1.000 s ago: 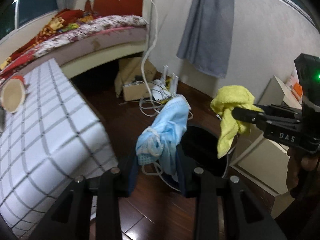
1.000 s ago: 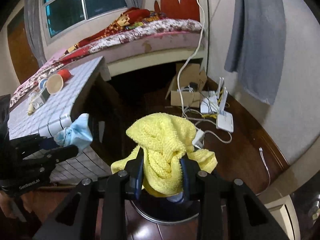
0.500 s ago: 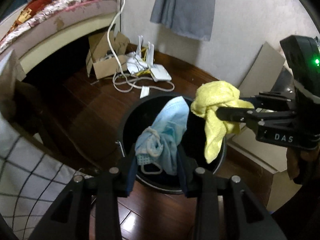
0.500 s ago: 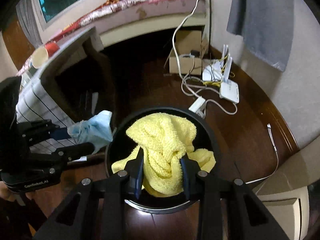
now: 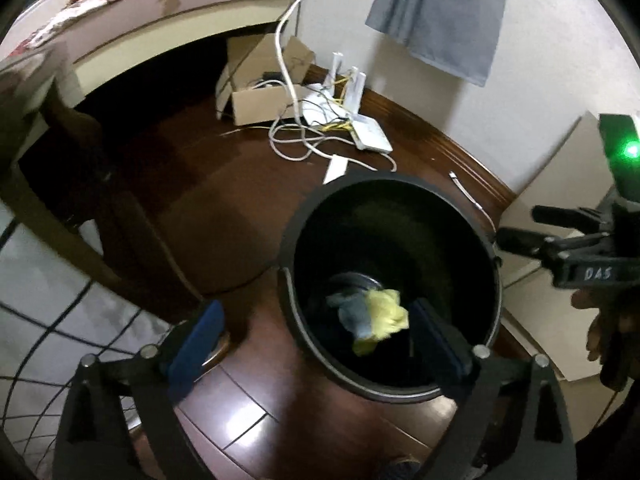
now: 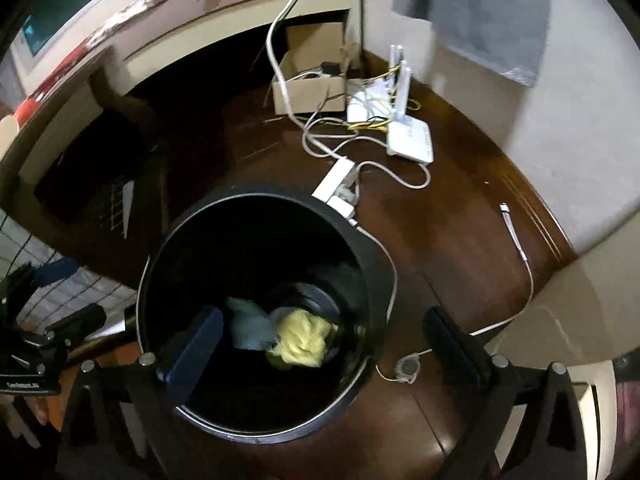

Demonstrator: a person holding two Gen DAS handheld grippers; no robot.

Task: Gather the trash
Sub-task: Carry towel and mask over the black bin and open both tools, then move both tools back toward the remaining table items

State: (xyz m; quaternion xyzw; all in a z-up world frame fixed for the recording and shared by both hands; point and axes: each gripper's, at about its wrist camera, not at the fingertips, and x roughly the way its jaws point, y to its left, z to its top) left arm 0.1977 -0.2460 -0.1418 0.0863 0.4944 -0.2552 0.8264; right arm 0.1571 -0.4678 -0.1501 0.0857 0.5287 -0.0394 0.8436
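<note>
The left gripper [image 5: 316, 340] hangs over the near rim of the black bin [image 5: 288, 280], its jaws opening wide with nothing pressed between them. Down inside the bin lie the blue face mask [image 5: 352, 312] and, touching it, the yellow cloth [image 5: 386, 312]. The right gripper [image 6: 324, 344] is likewise opening above the bin, holding nothing.

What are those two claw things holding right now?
Nothing. Both the left gripper and right gripper are opening, with nothing between their jaws; the yellow cloth and blue mask lie inside the black bin.
</note>
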